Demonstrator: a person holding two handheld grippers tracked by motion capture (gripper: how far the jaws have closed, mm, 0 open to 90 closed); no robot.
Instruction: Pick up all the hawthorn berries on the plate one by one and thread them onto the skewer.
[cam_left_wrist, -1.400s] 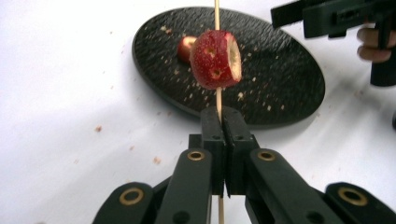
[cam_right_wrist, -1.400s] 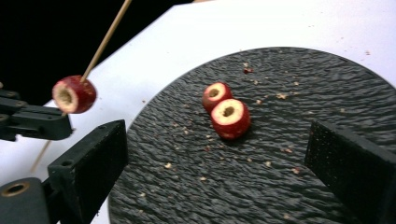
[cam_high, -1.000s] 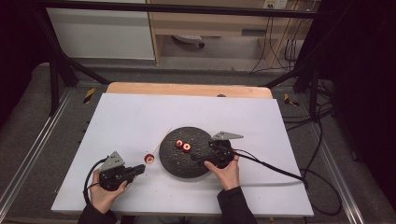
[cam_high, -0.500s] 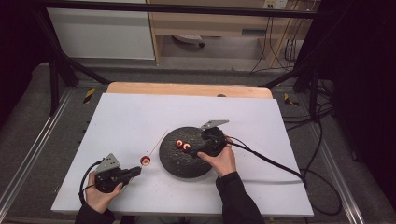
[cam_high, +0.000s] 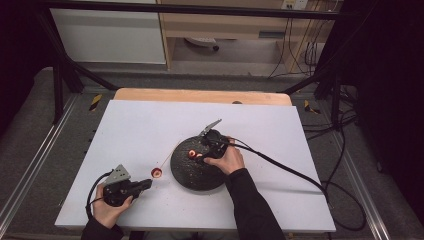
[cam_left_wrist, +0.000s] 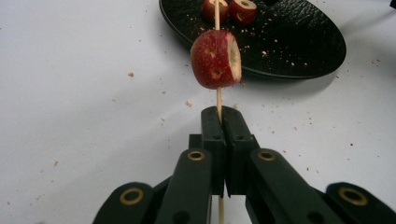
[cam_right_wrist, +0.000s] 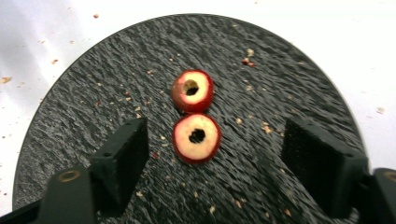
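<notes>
To do this step well, the right gripper (cam_right_wrist: 205, 163) should centre its jaws, which have just been closing and touch nothing yet, on the nearer cored fruit piece (cam_right_wrist: 197, 137) on the rough round black plate (cam_right_wrist: 280, 93). The left gripper (cam_left_wrist: 223, 135) pinches the thin wooden skewer (cam_left_wrist: 218, 100) with one red piece (cam_left_wrist: 215, 59) threaded.

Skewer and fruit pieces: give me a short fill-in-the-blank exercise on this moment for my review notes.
1. The left gripper is shut on a thin wooden ____.
2. The number of fruit pieces threaded on the skewer is ____.
3. Two cored fruit pieces, one nearer the right gripper and one beyond it, lie on a round ____ plate.
4. The right gripper's jaws stand on either side of the nearer piece without ____ it.

Missing words: skewer; one; black; touching
</notes>
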